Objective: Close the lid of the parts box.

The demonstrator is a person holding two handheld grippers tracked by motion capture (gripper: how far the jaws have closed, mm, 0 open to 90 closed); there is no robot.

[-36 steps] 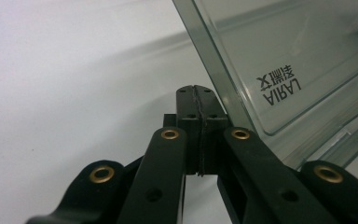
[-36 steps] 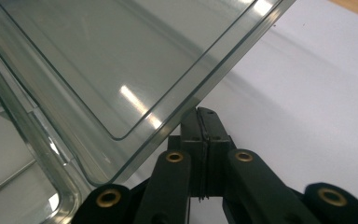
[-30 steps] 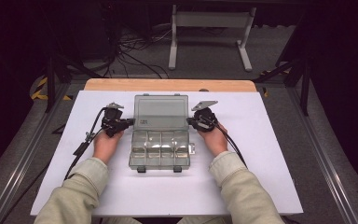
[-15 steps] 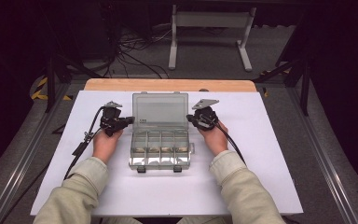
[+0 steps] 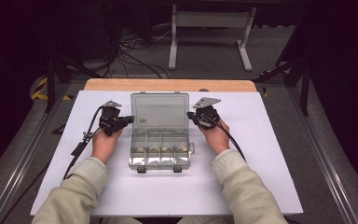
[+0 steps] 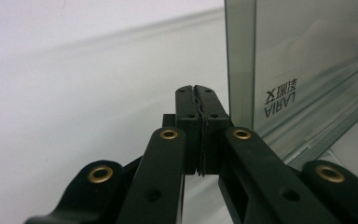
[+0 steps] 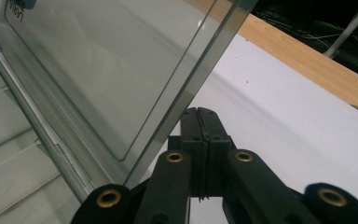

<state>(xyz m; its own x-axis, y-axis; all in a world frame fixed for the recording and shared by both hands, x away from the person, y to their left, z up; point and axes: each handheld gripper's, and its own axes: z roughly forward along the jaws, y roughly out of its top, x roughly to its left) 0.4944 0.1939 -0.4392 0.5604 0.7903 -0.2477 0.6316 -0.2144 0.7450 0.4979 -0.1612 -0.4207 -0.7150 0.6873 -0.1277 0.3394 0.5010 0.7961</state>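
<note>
The left gripper [image 6: 197, 100] has its jaws pressed flat together with nothing between them, its tip just beside the left edge of the raised lid [image 6: 307, 60] of a clear plastic box [image 5: 159, 149]; whether it touches that edge cannot be told. The right gripper [image 7: 200, 122] is pinched closed and empty too, sitting close under the lid's right edge. From above, the box lies in the middle of the white table [image 5: 261, 177], its lid standing open toward the far side, a gripper on each flank and a hand [image 5: 103, 143] behind each. The high view shows the row of compartments in the tray. The left gripper view shows printed lettering on the lid, read in reverse through the plastic. The right gripper view shows the wooden strip [image 7: 307, 56] along the table's far edge.
</note>
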